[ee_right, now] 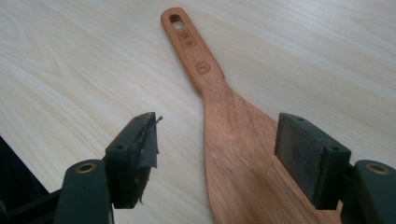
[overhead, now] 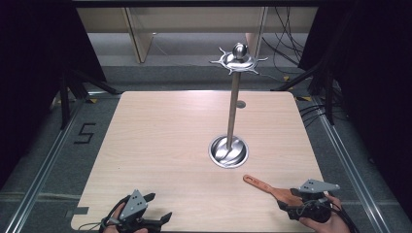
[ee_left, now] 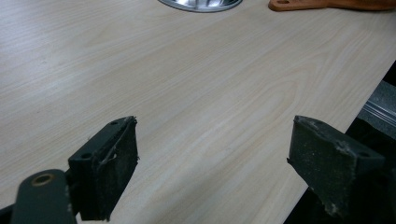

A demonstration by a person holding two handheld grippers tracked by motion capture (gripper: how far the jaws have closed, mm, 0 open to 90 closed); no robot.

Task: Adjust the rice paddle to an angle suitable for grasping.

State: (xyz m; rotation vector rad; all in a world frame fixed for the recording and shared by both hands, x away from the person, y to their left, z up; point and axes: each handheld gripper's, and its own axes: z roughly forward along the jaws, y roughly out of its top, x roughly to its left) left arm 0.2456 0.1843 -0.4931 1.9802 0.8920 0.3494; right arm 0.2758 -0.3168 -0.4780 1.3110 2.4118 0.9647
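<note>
**Right gripper lined up on spatula, grip not made yet**

Wooden spatula point(ee_right: 233, 154) lies flat on the table point(overhead: 165, 145), near the front right corner, handle pointing away toward the steel stand base point(overhead: 228, 151). Hang hole at the handle tip is visible and unobstructed in the right gripper view.

Right gripper point(ee_right: 215, 149) straddles the wide blade end. Jaws spread, pads clear of the wood on both sides, so released, nothing held. The blade sits off-centre, closer to the right-hand pad.

Left gripper point(ee_left: 212, 161) is parked at the front left of the table, jaws wide apart, bare wood between them. Idle.

My read on doing the grab well:
- Centre the blade between the pads before closing, otherwise one pad hits first and skids the spatula sideways.
- The blade is thin and flat on the table. Drop the jaw tips right down to the surface so the pads catch both edges, not just ride over the top.
- Gripping the blade leaves the handle and hole free, which looks useful if the spatula is meant for a hook on the stand's top ring point(overhead: 238, 60).
- Close slowly and check for tilt on lift.
</note>
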